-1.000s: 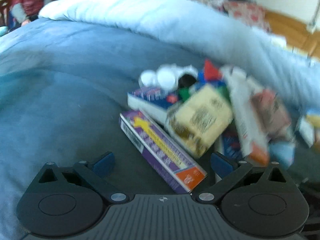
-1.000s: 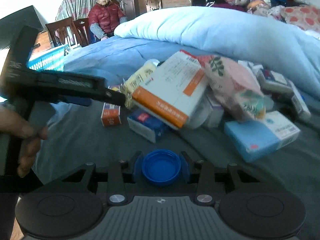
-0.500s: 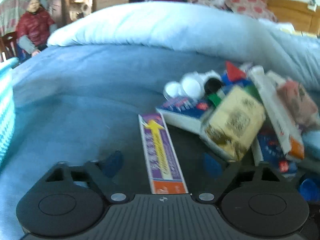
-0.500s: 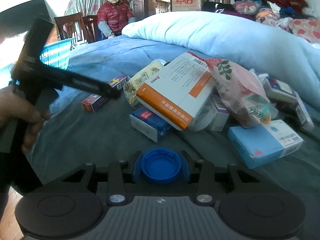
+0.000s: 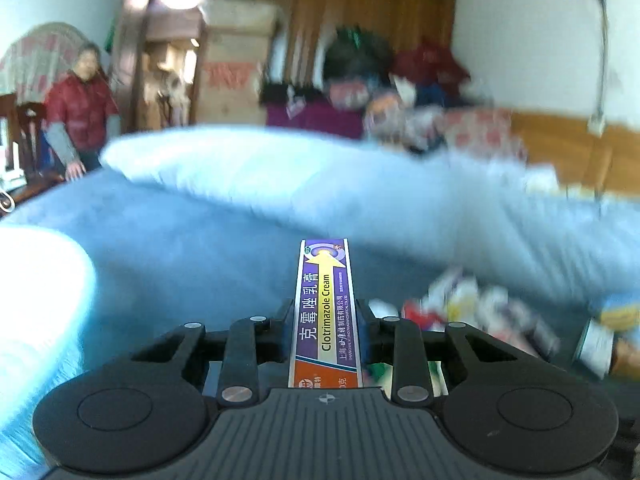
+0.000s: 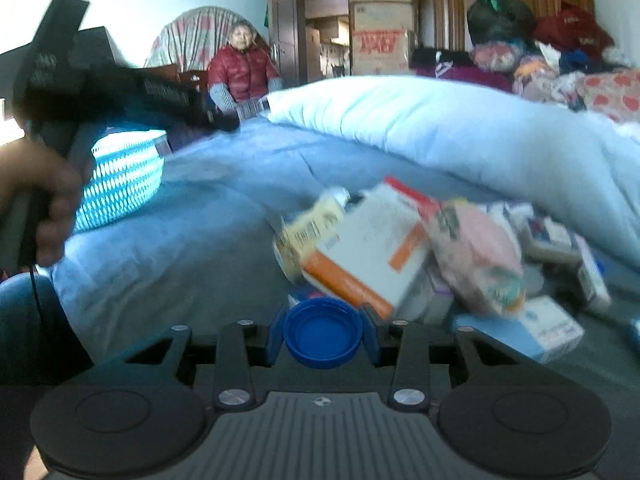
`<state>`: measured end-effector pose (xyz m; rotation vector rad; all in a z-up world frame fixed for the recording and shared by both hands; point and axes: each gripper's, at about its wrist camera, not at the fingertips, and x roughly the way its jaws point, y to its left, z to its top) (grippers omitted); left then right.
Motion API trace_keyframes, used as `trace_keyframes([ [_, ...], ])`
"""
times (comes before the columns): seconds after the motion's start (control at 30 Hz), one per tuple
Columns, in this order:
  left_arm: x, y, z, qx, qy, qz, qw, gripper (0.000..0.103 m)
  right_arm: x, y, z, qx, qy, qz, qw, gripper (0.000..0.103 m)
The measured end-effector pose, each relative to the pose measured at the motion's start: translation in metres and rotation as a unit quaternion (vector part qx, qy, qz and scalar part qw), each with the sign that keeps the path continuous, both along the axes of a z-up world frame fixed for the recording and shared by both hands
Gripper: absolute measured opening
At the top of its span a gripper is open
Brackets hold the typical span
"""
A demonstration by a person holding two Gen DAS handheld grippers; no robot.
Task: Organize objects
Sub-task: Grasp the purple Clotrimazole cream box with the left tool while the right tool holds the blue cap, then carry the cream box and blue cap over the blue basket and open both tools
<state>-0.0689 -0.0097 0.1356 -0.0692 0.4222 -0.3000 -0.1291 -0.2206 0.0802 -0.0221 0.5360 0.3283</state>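
My left gripper (image 5: pixel 325 320) is shut on a long purple cream box (image 5: pixel 326 300) and holds it lifted above the blue bed cover, pointing away from me. It also shows in the right wrist view (image 6: pixel 120 92), raised at the upper left. My right gripper (image 6: pixel 322 330) is shut on a round blue bottle cap (image 6: pixel 322 334), just in front of a pile of medicine boxes and packets (image 6: pixel 400 256). The same pile (image 5: pixel 480 312) lies blurred low at the right in the left wrist view.
A pale blue quilt (image 6: pixel 440 128) is heaped across the back of the bed. A blue mesh basket (image 6: pixel 120 176) stands at the left edge of the bed. A person in a red jacket (image 6: pixel 240 72) sits beyond it. Cardboard boxes and clothes fill the back.
My left gripper closed on the purple cream box and lifted it off the bed, away from the pile. My right gripper kept hold of the blue cap and moved slightly nearer the pile.
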Motion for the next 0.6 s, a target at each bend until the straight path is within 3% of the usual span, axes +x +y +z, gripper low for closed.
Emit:
trace_keyframes([
  [0.07, -0.008, 0.02, 0.024, -0.014, -0.026, 0.02, 0.9994, 0.031, 0.007, 0.007, 0.02, 0.0, -0.023, 0.0, 1.0, 0.042],
  [0.23, -0.028, 0.091, 0.07, -0.032, -0.087, 0.104, 0.9902, 0.031, 0.043, 0.047, 0.104, 0.009, -0.115, 0.039, 0.993, 0.042],
  [0.33, -0.033, 0.14, 0.08, -0.044, -0.091, 0.165, 0.9811, 0.031, 0.071, 0.091, 0.151, 0.025, -0.15, 0.09, 0.984, 0.042],
  [0.47, -0.036, 0.202, 0.082, -0.043, -0.071, 0.236, 0.9682, 0.031, 0.107, 0.16, 0.188, 0.051, -0.148, 0.166, 0.974, 0.042],
  [0.6, -0.034, 0.25, 0.069, -0.046, -0.031, 0.283, 0.9574, 0.031, 0.14, 0.232, 0.194, 0.069, -0.096, 0.226, 0.967, 0.042],
])
